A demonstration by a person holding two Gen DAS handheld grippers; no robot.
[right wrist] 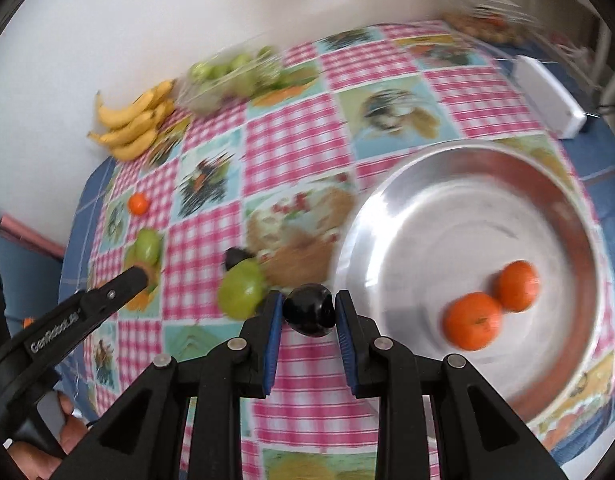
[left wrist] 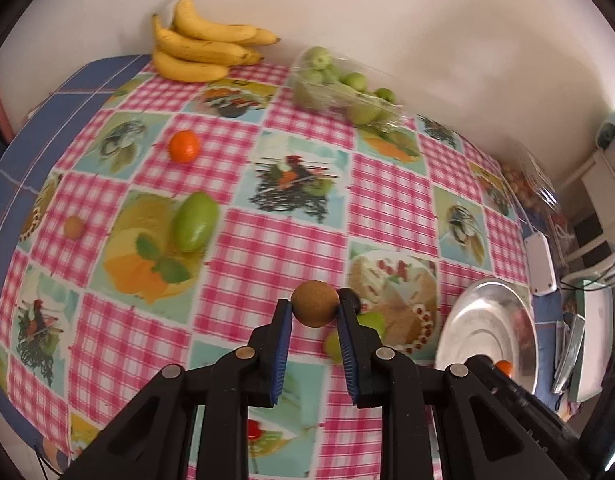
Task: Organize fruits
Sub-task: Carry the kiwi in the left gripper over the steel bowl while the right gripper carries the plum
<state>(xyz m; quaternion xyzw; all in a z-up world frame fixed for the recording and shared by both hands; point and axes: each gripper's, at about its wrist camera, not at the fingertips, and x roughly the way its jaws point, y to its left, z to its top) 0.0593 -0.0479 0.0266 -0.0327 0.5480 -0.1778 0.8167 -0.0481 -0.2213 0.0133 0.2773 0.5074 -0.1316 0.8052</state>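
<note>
- Pinching a brown round fruit (left wrist: 315, 303), the left gripper (left wrist: 316, 307) holds it above the desk (left wrist: 267, 240).
- Right gripper (right wrist: 309, 309) has its fingers (right wrist: 272, 332) clamped on a dark plum (right wrist: 309, 310) beside the metal bowl (right wrist: 579, 216).
- Two oranges (right wrist: 491, 304) lie in that bowl.
- Bananas (left wrist: 203, 40), a lone orange (left wrist: 184, 146) and a green fruit (left wrist: 196, 216) remain on the desk.
</note>
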